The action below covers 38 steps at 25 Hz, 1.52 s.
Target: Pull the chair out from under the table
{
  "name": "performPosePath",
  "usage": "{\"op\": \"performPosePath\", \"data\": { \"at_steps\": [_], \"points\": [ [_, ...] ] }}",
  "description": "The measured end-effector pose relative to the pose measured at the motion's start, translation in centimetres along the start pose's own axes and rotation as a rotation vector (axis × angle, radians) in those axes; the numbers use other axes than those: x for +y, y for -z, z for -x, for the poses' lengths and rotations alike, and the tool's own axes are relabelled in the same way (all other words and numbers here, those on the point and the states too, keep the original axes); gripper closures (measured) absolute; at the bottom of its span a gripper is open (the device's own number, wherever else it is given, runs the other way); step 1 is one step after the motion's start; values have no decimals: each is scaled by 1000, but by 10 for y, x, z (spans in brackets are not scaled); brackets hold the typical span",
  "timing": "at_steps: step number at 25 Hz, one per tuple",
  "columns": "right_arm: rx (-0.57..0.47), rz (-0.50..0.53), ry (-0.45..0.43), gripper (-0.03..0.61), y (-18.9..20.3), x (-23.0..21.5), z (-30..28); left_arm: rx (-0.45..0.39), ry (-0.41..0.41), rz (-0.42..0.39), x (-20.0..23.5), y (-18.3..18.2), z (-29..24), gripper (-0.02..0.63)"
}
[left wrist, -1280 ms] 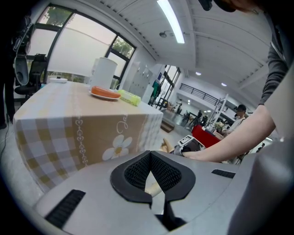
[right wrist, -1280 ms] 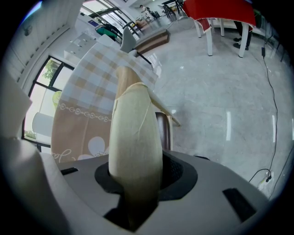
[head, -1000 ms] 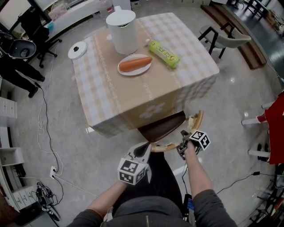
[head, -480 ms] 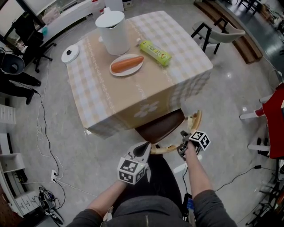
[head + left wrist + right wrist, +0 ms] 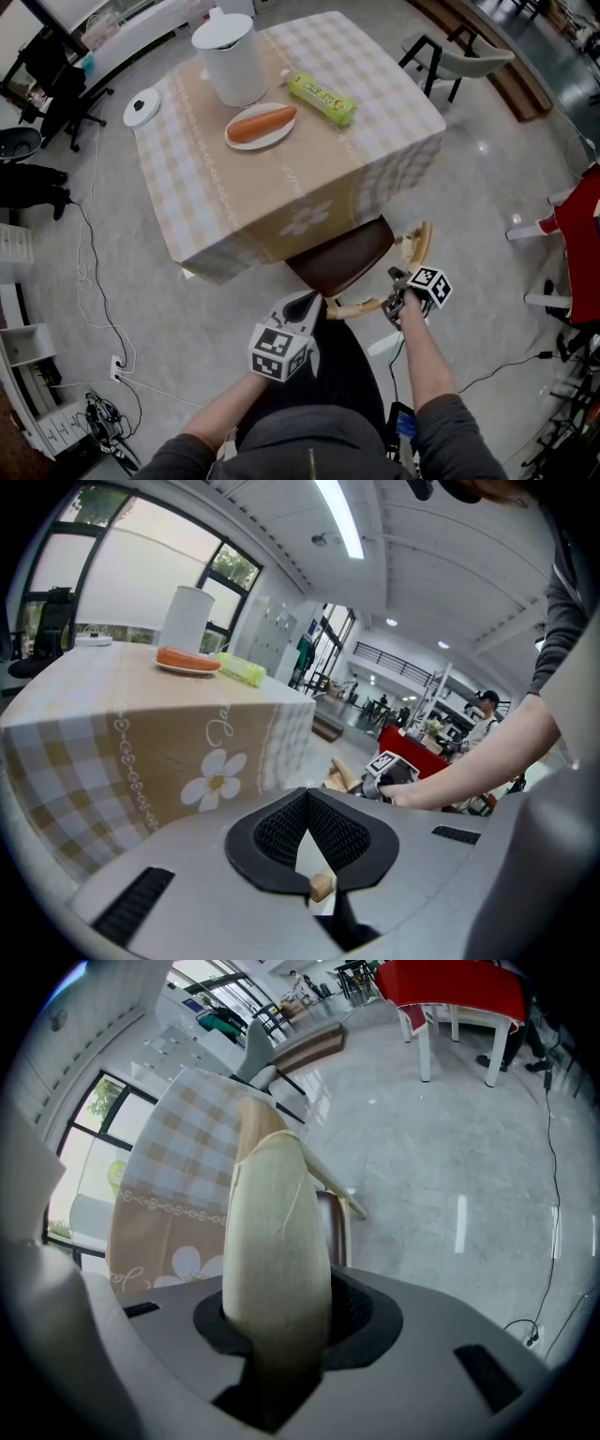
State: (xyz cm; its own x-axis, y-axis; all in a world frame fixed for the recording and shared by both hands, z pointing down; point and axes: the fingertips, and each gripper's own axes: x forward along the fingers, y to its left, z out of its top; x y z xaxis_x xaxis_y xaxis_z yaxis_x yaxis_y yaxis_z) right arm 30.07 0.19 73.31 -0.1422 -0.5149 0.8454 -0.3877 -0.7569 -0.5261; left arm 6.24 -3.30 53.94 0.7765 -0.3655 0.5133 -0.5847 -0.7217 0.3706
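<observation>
- Slightly further out than a second ago, the chair keeps only its brown seat's front under the checked table.
- The right gripper is clamped on its curved wooden backrest.
- The left gripper, fingertips together, sits just beside the backrest's other end.
- A carrot, white pot and green packet sit on the table.

The person wears a dark grey zipped top with sleeves ending near the elbows and black trousers, and the left gripper at 6 o'clock and right gripper at 4 o'clock have grey shells, black ribbed pads and black-and-white marker cubes.
</observation>
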Motion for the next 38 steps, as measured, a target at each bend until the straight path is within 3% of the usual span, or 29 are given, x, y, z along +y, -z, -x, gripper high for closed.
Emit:
{"op": "performPosePath", "data": {
  "at_steps": [17, 38],
  "points": [
    [10, 11, -1, 443, -9, -18, 10, 26, 16, -19, 1, 6, 4, 604],
    [-4, 6, 21, 445, -17, -49, 37, 66, 94, -53, -8, 12, -2, 604]
  ]
}}
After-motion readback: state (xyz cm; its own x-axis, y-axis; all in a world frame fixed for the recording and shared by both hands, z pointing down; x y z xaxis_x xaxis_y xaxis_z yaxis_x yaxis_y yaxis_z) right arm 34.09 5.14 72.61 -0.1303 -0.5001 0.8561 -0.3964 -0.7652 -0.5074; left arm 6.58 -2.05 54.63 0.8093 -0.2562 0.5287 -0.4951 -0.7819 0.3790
